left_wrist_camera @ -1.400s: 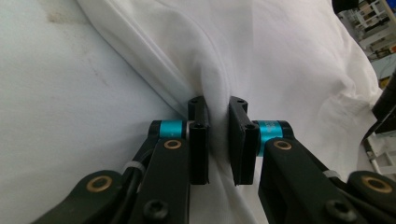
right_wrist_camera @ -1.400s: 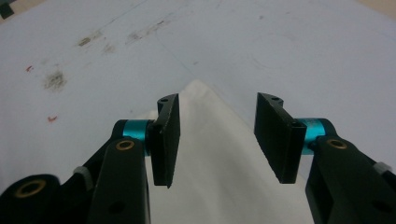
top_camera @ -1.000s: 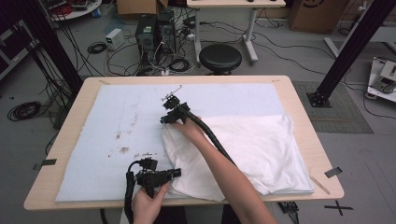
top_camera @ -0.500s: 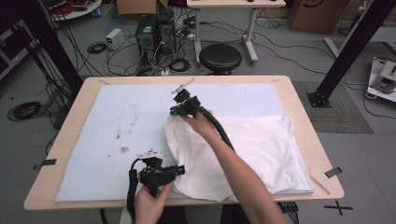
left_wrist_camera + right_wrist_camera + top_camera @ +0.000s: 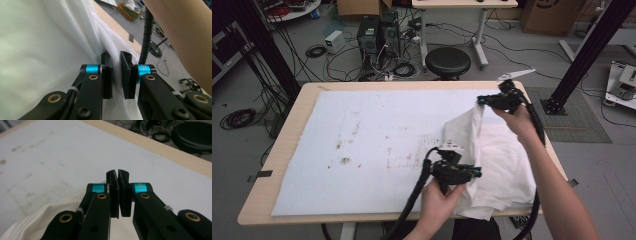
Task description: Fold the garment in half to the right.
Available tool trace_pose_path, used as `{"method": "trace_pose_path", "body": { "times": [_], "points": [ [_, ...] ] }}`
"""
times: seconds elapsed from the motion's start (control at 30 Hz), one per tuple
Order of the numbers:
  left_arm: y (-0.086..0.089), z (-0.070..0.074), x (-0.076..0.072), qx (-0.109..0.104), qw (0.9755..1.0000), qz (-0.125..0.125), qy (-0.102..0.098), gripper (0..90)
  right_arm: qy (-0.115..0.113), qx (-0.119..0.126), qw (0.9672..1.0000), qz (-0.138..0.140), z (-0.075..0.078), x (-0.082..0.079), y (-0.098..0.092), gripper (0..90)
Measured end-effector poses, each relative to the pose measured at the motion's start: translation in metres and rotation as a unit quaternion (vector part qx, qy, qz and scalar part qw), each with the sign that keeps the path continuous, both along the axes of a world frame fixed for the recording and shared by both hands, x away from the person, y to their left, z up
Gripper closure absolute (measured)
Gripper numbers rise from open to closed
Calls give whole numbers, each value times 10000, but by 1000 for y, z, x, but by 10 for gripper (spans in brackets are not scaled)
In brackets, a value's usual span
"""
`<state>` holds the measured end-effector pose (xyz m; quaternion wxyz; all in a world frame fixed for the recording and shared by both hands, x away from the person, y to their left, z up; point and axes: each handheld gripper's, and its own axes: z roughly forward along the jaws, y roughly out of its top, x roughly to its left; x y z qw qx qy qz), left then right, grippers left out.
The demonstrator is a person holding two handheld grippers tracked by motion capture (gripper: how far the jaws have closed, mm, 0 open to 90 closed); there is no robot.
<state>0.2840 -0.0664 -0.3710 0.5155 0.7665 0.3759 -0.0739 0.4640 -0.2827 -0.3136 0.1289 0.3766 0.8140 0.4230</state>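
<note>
A white cloth (image 5: pixel 502 155) lies bunched on the right half of the table. My right gripper (image 5: pixel 482 100) is raised over the back right of the table, shut on the cloth's edge, and a flap hangs from it. In the right gripper view the jaws (image 5: pixel 117 173) stand pressed together with the cloth (image 5: pixel 37 225) drooping below them. My left gripper (image 5: pixel 476 173) sits near the front edge, shut on a fold of the cloth. In the left gripper view, my left gripper (image 5: pixel 116 56) has the white fabric (image 5: pixel 37 50) pinched between its pads.
A stained white sheet (image 5: pixel 362 140) covers the wooden table (image 5: pixel 294 120); its left half is bare. A black stool (image 5: pixel 448 60) and computer gear with cables stand on the floor behind. A black frame post (image 5: pixel 592 45) rises at the right.
My right gripper has swept from the table's middle to the back right, pulling the cloth's left edge up and over. My left gripper has shifted right along the front with its fold.
</note>
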Motion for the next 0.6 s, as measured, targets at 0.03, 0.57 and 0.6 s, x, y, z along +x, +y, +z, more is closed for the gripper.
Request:
{"method": "trace_pose_path", "body": {
  "times": [0.03,0.57,0.6],
  "points": [
    [-11,-1,3,-30,10000,-62,47,807,29,-29,10000,-70,-2,0,-14,891],
    [-124,-38,34,-129,9993,-301,188,706,248,-592,9920,-1091,-52,10,-133,882],
    [-124,-38,34,-229,9992,-301,131,633,309,-611,9909,-1157,-57,10,-134,871]
  ]
}}
